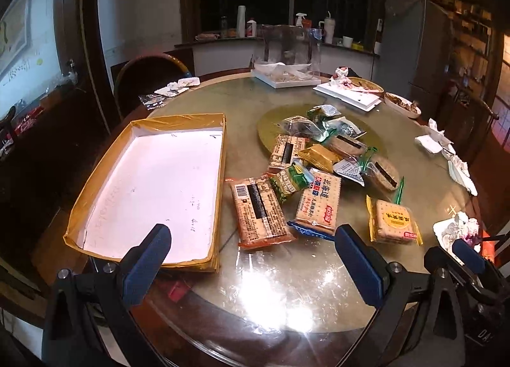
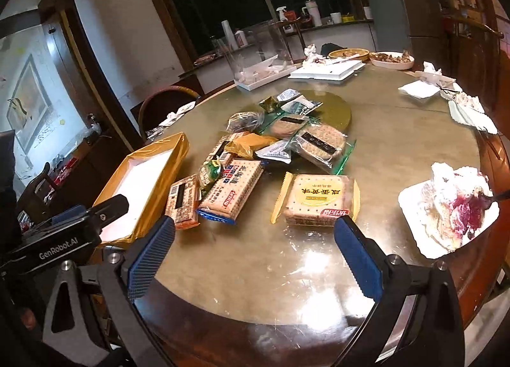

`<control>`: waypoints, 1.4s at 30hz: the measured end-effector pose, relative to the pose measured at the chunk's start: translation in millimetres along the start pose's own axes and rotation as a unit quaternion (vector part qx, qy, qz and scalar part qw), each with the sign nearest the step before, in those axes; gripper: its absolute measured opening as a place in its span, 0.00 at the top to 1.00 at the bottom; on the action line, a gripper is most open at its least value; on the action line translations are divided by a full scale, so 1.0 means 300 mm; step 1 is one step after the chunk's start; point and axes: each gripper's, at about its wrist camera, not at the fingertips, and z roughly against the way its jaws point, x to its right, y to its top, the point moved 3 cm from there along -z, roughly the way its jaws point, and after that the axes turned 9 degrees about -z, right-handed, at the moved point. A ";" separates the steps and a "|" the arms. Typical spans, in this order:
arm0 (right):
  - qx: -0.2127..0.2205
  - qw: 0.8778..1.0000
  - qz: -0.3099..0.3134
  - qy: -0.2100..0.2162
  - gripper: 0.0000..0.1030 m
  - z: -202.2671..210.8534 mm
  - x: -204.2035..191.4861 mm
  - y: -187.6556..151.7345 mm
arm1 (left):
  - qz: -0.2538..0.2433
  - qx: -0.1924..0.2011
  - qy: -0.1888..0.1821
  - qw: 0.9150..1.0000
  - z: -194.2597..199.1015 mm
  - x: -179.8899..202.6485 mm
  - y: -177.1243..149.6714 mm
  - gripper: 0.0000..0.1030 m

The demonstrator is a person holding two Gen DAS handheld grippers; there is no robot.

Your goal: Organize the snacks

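1. Both grippers hang over the near edge of the round table (image 1: 287, 287), side by side, neither touching anything.
2. The left gripper (image 1: 251, 258) has its jaws spread wide with nothing between them; it sits just in front of the tray's near corner.
3. The right gripper (image 2: 255, 249) is likewise wide apart and empty, with the yellow pack (image 2: 317, 199) just beyond its fingertips.
4. The tray (image 1: 220, 175), gold-edged with a white floor, lies on the left of the table and holds nothing.
5. The snacks (image 1: 322, 156) lie in a loose heap to the right of the tray, on the tabletop and partly on the gold disc (image 1: 271, 121).
6. Nearest the tray is an orange cracker pack (image 1: 259, 210), with a blue-edged pack (image 1: 318, 204) beside it.
7. A plate of cake (image 2: 446, 210) sits at the right edge.
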 end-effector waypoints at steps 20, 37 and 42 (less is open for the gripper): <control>-0.053 0.997 0.033 0.042 0.12 -0.081 -0.038 -0.003 | 0.007 -0.085 -0.066 0.994 -0.274 -0.027 0.079 0.06; -0.077 0.996 0.027 0.047 0.17 -0.161 -0.062 -0.012 | -0.070 -0.213 -0.080 0.971 -0.476 0.017 0.005 0.38; -0.083 0.995 0.034 0.043 0.17 -0.183 -0.078 -0.009 | -0.052 -0.204 -0.063 0.976 -0.443 -0.010 0.018 0.38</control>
